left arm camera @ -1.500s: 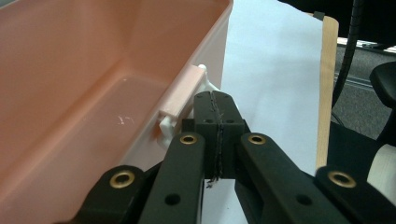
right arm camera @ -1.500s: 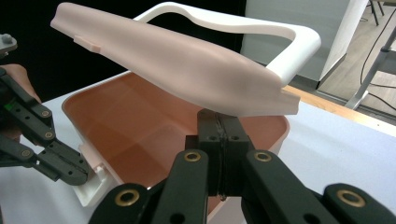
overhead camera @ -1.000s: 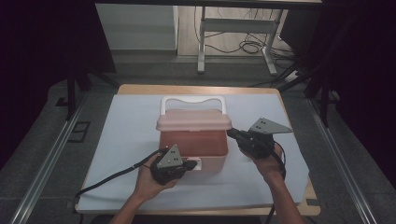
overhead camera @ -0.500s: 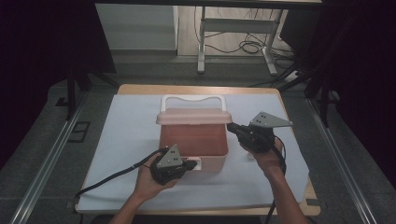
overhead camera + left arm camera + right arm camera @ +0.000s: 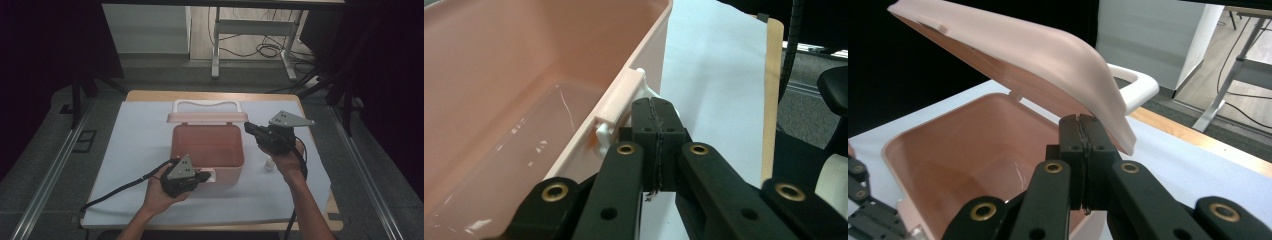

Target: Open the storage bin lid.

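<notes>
High view: the right claw (image 5: 248,128), clenched on nothing, sits under the raised lid (image 5: 207,118) at its right end, nearer than the left claw (image 5: 209,176), clenched empty at the latch (image 5: 616,102) on the pink box (image 5: 207,150) mid-desk (image 5: 140,130).

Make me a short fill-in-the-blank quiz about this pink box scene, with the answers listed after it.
1. The lid of the pink box is raised, so the box stands ____.
2. The left gripper has its jaws ____ beside the white latch at the box's front wall.
3. The right gripper meets the lid's ____ with shut jaws.
4. The handle behind the lid is ____ in colour.

Missing words: open; shut; edge; white
</notes>
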`<state>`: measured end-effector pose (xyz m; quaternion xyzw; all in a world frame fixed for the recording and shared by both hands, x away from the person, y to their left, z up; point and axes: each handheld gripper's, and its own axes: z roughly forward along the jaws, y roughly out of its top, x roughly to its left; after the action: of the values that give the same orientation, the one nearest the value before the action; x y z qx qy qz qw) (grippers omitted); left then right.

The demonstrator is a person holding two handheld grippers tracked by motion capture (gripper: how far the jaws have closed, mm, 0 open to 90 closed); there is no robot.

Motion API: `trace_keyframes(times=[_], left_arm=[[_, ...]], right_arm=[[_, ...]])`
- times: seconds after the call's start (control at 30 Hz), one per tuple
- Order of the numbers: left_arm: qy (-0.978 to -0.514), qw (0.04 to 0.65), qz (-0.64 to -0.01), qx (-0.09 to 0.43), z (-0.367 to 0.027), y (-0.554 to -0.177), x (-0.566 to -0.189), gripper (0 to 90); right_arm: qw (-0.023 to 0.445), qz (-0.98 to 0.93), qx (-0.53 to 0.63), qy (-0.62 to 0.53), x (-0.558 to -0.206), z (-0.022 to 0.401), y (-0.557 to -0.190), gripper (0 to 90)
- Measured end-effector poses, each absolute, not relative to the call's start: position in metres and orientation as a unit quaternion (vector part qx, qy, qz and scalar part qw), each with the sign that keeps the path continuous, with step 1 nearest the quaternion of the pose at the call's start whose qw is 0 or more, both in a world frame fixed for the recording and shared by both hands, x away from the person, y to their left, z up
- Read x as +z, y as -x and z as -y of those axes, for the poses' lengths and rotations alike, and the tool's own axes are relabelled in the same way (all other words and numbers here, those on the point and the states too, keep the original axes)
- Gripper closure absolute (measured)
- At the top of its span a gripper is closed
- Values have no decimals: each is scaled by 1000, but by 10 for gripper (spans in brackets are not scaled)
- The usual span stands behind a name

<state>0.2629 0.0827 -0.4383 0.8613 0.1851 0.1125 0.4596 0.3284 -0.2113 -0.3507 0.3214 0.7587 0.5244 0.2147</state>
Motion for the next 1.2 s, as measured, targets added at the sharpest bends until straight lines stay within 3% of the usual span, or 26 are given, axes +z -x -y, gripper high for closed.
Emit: trace_keyframes(times=[1.2], left_arm=[[-861, 459, -185, 115, -83, -262, -438, 900]], right_arm=[[228, -762, 502, -340, -338, 208, -361, 887]])
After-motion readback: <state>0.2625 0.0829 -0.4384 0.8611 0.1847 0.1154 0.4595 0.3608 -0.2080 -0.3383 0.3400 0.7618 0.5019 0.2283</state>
